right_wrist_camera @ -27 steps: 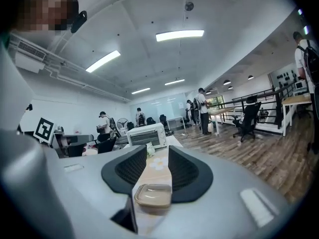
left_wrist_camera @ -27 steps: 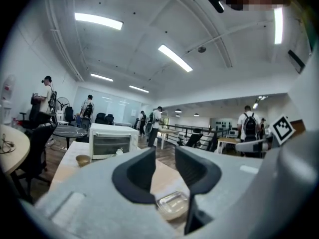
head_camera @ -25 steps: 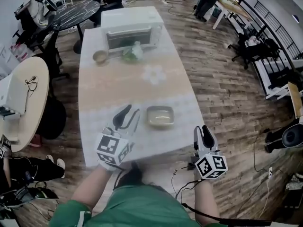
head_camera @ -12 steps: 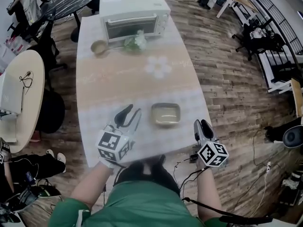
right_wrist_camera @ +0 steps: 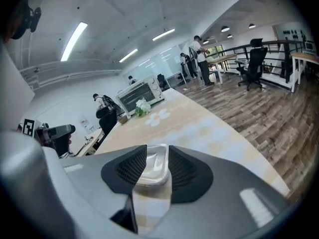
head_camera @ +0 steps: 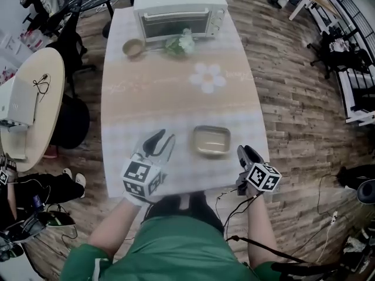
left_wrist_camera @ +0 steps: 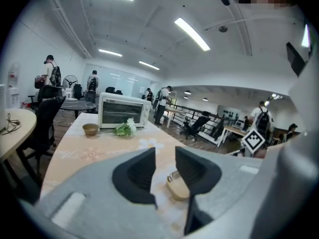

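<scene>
In the lower centre, the left gripper (head_camera: pixel 163 139) and the right gripper (head_camera: pixel 246 153) hover over the table's (head_camera: pixel 146 98) near edge, jaws partly apart and empty. They flank the shallow dish (head_camera: pixel 212 140), so both cameras see it. At the top: 1 bowl (head_camera: pixel 133 47), greens (head_camera: pixel 180 43), toaster oven (head_camera: pixel 179 7).

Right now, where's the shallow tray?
Head view: the tray lies on the near end of the table, between the left tongs and right tongs, touching neither.
</scene>
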`<move>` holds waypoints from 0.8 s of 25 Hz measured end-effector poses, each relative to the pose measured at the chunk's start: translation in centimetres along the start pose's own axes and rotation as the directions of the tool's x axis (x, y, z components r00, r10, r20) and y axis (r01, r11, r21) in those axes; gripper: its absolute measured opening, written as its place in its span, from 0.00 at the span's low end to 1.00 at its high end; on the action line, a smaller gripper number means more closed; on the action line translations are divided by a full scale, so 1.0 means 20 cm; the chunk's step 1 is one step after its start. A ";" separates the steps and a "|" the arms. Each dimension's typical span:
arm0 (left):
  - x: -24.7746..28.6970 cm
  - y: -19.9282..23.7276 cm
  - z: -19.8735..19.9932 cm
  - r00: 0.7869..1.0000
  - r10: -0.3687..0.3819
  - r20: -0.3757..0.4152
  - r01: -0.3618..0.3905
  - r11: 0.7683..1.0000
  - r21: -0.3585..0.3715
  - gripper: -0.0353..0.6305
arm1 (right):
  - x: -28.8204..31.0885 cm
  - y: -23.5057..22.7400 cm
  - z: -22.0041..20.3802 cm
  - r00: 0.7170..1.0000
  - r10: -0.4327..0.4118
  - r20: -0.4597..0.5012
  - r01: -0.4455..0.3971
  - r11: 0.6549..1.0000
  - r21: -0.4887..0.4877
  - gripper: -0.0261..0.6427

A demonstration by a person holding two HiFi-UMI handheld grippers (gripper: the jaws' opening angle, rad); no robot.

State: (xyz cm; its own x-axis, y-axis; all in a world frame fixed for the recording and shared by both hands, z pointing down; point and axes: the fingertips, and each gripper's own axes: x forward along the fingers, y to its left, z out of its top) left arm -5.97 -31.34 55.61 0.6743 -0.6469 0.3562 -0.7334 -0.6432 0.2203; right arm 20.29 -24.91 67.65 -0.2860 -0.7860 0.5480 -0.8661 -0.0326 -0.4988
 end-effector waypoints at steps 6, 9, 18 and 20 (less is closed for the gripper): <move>0.05 -0.02 -0.09 0.998 0.041 -0.047 -0.042 0.999 -0.018 0.24 | 0.15 -0.11 -0.11 0.988 0.105 -0.116 -0.093 0.991 0.100 0.21; 0.08 -0.04 -0.11 0.997 0.052 -0.059 -0.053 0.998 -0.023 0.24 | 0.19 -0.14 -0.15 0.974 0.179 -0.142 -0.148 0.968 0.205 0.21; 0.12 -0.07 -0.15 0.995 0.073 -0.067 -0.076 0.996 -0.043 0.24 | 0.28 -0.19 -0.24 0.929 0.322 -0.182 -0.238 0.896 0.374 0.21; 0.12 -0.08 -0.16 0.995 0.076 -0.068 -0.079 0.996 -0.045 0.24 | 0.29 -0.18 -0.25 0.920 0.343 -0.187 -0.250 0.884 0.395 0.21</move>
State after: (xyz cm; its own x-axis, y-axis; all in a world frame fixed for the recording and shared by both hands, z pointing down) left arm -3.43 -30.62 59.05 0.6092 -0.6645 0.4328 -0.7876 -0.5708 0.2322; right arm 19.72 -26.24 76.01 -0.6374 -0.6190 0.4589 -0.5327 -0.0763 -0.8428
